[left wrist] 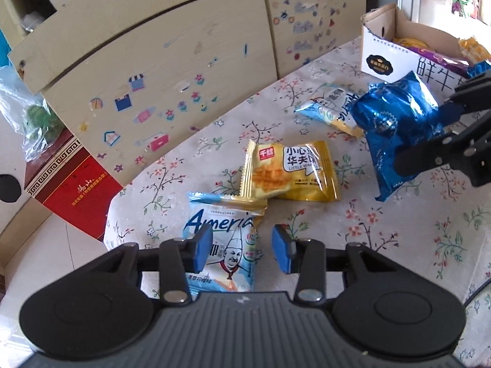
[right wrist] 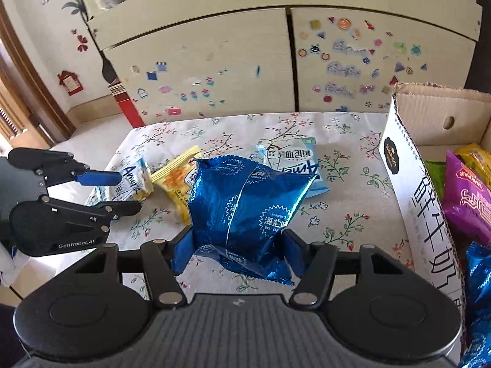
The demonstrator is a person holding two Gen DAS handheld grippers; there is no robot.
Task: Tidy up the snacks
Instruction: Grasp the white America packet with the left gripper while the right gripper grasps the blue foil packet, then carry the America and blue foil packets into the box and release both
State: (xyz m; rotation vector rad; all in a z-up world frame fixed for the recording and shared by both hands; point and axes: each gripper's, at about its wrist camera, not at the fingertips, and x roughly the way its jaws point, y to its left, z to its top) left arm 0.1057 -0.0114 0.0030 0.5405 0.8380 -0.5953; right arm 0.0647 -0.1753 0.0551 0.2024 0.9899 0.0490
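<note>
Sticker-covered cream cabinet [right wrist: 214, 70], pale tiled floor [left wrist: 46, 245]

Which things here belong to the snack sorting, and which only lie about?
Job: blue packet in the right gripper; yellow packets; two white-blue packets; box; open left gripper.

Lying about: red box; plastic bag; stickered cabinet.

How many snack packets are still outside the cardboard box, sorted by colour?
Shiny blue packet, gripped in the right claw: 1
Yellow packets: 2, one partly under the other
Light blue and white packets: 2, one by the open left claw, one nearer the box
Total: 5

The cardboard box already holds more, not counted here.
</note>
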